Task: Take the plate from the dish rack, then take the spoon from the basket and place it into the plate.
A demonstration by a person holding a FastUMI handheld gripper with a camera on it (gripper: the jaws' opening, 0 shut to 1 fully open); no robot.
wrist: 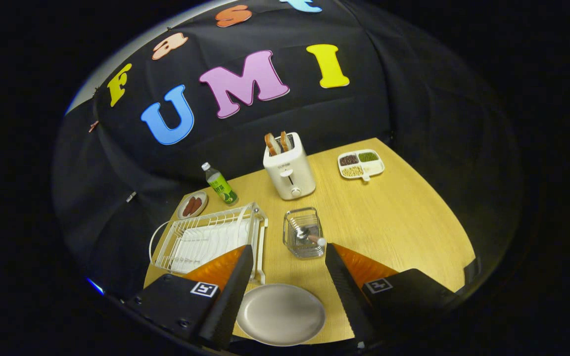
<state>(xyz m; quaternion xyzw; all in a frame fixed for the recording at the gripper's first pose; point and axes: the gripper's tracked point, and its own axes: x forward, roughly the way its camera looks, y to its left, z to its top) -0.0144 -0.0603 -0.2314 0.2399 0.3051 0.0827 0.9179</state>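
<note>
A grey round plate (281, 314) lies flat on the wooden table (389, 222), low between my two fingers. My gripper (290, 249) is open, nothing held, hovering above the table. Just beyond the fingertips stands a small wire basket (303, 232) with a spoon (309, 236) leaning inside, handle end pointing toward my right finger. The white dish rack (206, 240) sits left of the basket, partly hidden behind my left finger, and holds no plate.
A white toaster (289, 170) with two bread slices stands behind the basket. A green-labelled bottle (219, 184) and a small dish of sausages (192, 204) are behind the rack. A divided tray of beans (360, 164) lies at the far right of the table.
</note>
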